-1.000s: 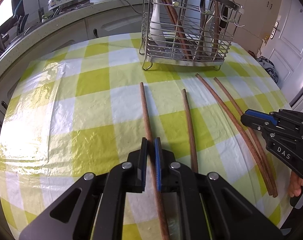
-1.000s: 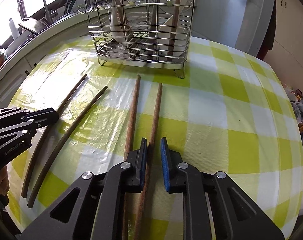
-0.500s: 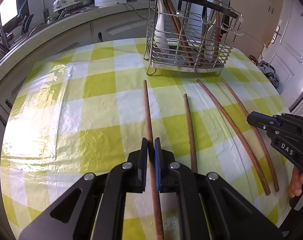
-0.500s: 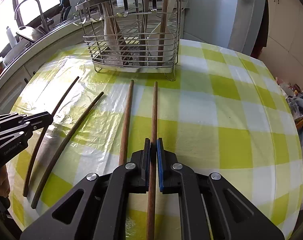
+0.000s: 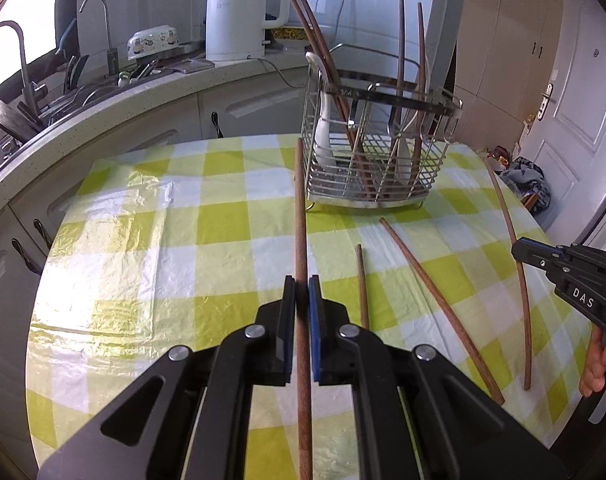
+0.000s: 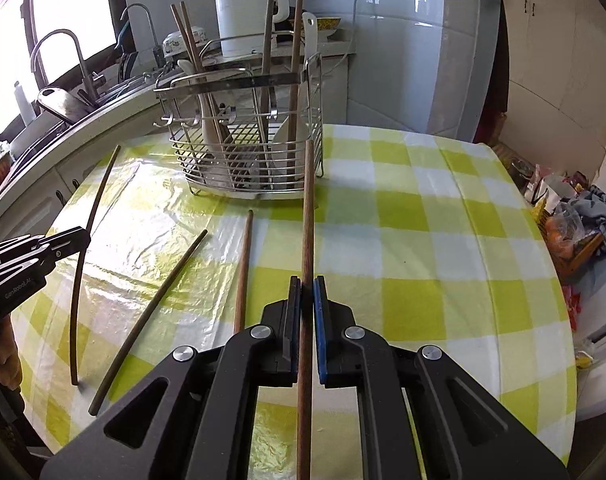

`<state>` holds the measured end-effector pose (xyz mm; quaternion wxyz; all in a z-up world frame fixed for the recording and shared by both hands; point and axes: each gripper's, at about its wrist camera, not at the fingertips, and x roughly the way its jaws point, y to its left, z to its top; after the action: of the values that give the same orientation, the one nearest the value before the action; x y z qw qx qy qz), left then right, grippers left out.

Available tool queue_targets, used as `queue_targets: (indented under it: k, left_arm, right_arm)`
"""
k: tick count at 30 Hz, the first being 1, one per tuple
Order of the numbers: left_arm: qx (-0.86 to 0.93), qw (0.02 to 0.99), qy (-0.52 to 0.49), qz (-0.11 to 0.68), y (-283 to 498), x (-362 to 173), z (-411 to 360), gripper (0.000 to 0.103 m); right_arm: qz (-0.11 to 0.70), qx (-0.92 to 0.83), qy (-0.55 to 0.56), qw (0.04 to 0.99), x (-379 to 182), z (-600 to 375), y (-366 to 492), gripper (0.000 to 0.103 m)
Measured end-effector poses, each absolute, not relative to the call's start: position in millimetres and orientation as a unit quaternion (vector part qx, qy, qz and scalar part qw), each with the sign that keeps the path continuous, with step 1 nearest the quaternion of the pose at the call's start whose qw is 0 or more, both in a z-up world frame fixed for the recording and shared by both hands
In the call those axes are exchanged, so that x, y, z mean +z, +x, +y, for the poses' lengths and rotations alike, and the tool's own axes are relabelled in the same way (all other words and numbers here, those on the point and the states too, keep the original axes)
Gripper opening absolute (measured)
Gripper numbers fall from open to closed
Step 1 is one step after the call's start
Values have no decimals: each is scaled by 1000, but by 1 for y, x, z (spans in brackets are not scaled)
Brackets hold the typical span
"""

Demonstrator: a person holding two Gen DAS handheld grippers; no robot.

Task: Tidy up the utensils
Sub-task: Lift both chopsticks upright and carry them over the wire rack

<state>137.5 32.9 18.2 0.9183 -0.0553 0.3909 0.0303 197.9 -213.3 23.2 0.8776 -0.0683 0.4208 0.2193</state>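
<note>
Wooden chopsticks, four on this side of the wire rack [image 5: 383,152], which sits on the checked tablecloth [image 5: 223,224] with more sticks and white spoons already upright inside. Left gripper [image 5: 302,292] clamped on one chopstick [image 5: 299,208], tip raised and pointing at the rack's near left corner. Right gripper [image 6: 307,292] likewise pinching its own chopstick [image 6: 307,208], tip aimed at the rack's near right corner. Both grips sit low on the shaft, probably so the long free end can go into the rack first. Two loose chopsticks [image 6: 241,272] [image 6: 151,304] lie flat between the held pair, just short of the rack. Likely next: lift and drop each stick into the rack.
</note>
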Motion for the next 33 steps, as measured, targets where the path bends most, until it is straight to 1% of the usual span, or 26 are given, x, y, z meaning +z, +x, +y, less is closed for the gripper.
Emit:
queue_targets:
  k: [17,33]
  left_arm:
    - [27,939,-56,338,115,64,25,7]
    - [16,945,-58,323,112,82,20,6]
  right_arm:
    - [381,217,-54,897,68,-226,180,8]
    - [368,220,-45,902,83,-231,173,8]
